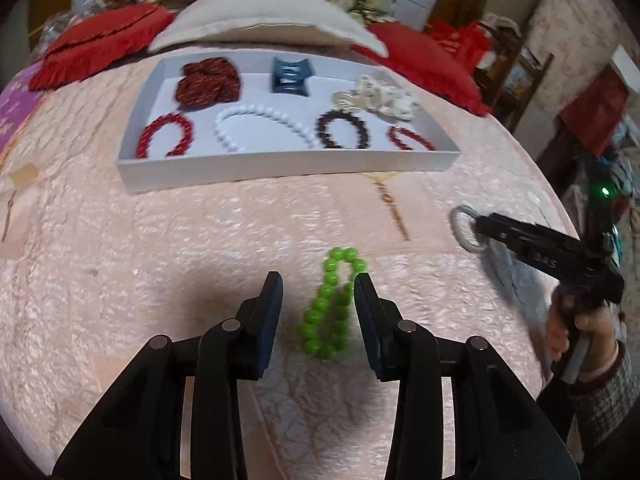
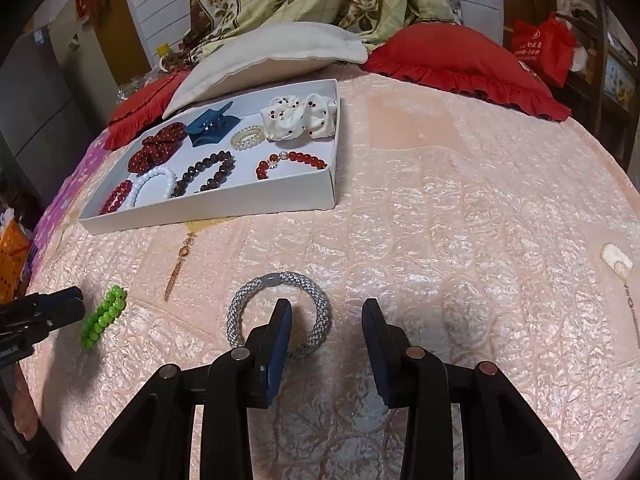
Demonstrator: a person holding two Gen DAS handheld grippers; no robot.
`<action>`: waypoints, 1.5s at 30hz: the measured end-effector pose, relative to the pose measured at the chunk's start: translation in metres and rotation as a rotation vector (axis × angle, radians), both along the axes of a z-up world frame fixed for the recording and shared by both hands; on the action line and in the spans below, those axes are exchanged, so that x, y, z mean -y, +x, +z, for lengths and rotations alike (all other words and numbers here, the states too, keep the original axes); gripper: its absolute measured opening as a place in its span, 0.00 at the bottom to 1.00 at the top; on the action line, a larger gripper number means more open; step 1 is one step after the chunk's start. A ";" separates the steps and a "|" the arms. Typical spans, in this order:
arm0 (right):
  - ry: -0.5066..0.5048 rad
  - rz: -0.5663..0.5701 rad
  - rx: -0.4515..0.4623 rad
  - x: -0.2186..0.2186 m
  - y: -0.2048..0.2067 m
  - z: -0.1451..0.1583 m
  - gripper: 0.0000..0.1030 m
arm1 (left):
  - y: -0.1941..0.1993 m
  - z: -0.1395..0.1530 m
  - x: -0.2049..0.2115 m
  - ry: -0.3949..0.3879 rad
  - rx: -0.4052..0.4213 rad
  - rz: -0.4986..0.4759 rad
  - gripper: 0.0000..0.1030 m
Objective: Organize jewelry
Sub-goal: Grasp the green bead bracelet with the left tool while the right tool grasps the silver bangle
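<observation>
Motion blur smears the green bead bracelet (image 1: 329, 305) in the left wrist view, so single beads melt together at its near end. The tray's near wall (image 1: 288, 166) hides the near arcs of the red bracelet (image 1: 164, 136) and the white bead strand (image 1: 260, 126). In the right wrist view, the gripper's left finger (image 2: 278, 344) covers part of the grey braided ring (image 2: 280, 312). The left gripper (image 2: 40, 316) is cut off by the left edge.

Glossy green beads (image 1: 329, 304), woven matt grey bangle (image 2: 280, 312), crinkled satiny pink quilt (image 2: 440, 220), matt white cardboard tray (image 2: 208, 208).
</observation>
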State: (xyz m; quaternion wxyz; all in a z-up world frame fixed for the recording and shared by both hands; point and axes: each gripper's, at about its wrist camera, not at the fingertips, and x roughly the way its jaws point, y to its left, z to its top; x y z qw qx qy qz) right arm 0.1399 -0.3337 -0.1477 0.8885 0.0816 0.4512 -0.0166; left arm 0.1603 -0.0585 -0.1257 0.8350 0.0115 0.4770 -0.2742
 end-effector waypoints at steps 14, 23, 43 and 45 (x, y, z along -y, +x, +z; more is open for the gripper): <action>0.015 0.002 0.013 0.000 -0.004 0.000 0.34 | 0.005 -0.014 -0.010 0.080 0.012 0.016 0.35; 0.014 0.001 0.022 0.000 -0.005 0.000 0.34 | 0.010 -0.014 -0.009 0.077 0.006 0.005 0.35; -0.026 0.036 0.050 -0.024 -0.007 0.005 0.06 | -0.005 0.002 0.007 0.131 0.052 0.034 0.08; -0.018 0.040 0.087 -0.027 -0.014 0.019 0.06 | -0.011 0.019 -0.004 0.090 0.066 0.050 0.08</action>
